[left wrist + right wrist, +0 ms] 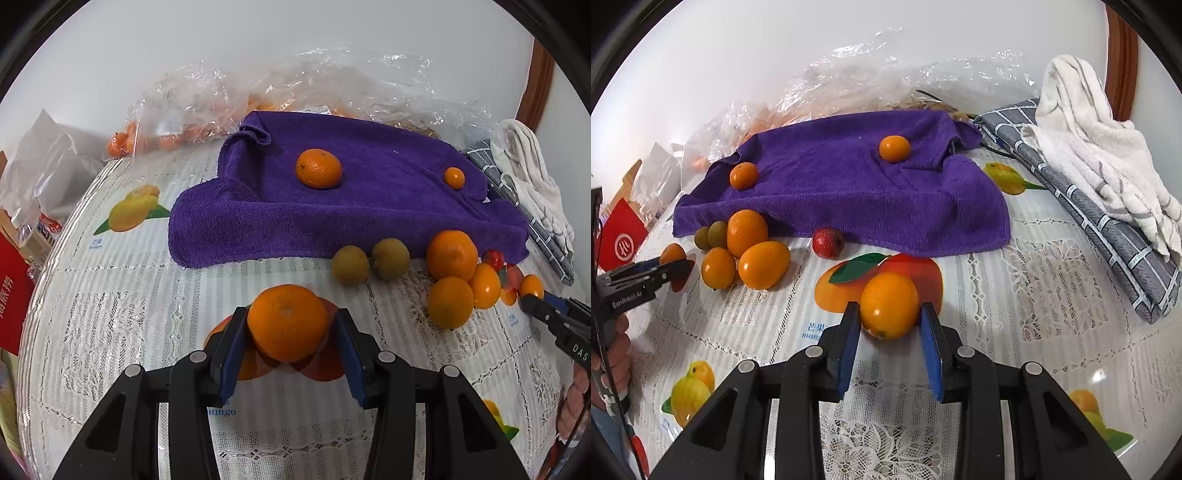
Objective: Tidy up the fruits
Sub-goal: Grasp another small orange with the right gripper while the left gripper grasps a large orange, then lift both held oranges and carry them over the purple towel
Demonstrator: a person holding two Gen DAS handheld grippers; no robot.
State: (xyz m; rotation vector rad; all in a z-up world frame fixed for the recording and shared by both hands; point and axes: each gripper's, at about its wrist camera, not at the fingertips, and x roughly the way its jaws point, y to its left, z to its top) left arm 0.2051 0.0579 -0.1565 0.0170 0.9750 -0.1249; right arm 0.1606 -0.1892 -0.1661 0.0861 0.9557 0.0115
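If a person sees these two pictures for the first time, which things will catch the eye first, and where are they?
First, the large purple terry towel spread at the back of the white lace tablecloth, with two small oranges on it. Next, each hand-held gripper has orange fruit between its blue fingers: the left hand-held gripper a round mandarin, the right hand-held gripper a glossy oval orange fruit. A loose cluster of orange and green fruits lies at the towel's front edge.
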